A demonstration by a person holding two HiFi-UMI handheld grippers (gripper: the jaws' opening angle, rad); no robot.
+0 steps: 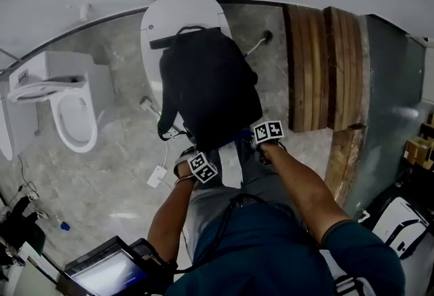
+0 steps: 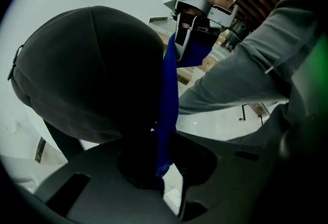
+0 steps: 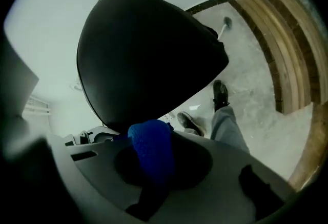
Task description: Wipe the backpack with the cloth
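Head view: forearms (image 1: 298, 179) closest, both reaching down to the black backpack (image 1: 210, 85). It sits upright on a white oval fixture (image 1: 183, 10), with a toilet (image 1: 71, 118) to its left and wooden steps (image 1: 319, 64) to its right.

Left gripper (image 2: 163, 164): jaws nearly closed, pinching the lower end of the blue cloth (image 2: 168, 95). Only a thin strip of fabric sits between them.

Right gripper (image 3: 151, 159): jaws clamped on a bunched wad of the same cloth, held wider apart by the bulk.

The cloth is stretched taut between the two grippers, running as a narrow band along the backpack's near side. It's right against the black fabric in the left gripper view, but actual contact is hard to confirm.

Neither gripper is gripping the backpack itself.
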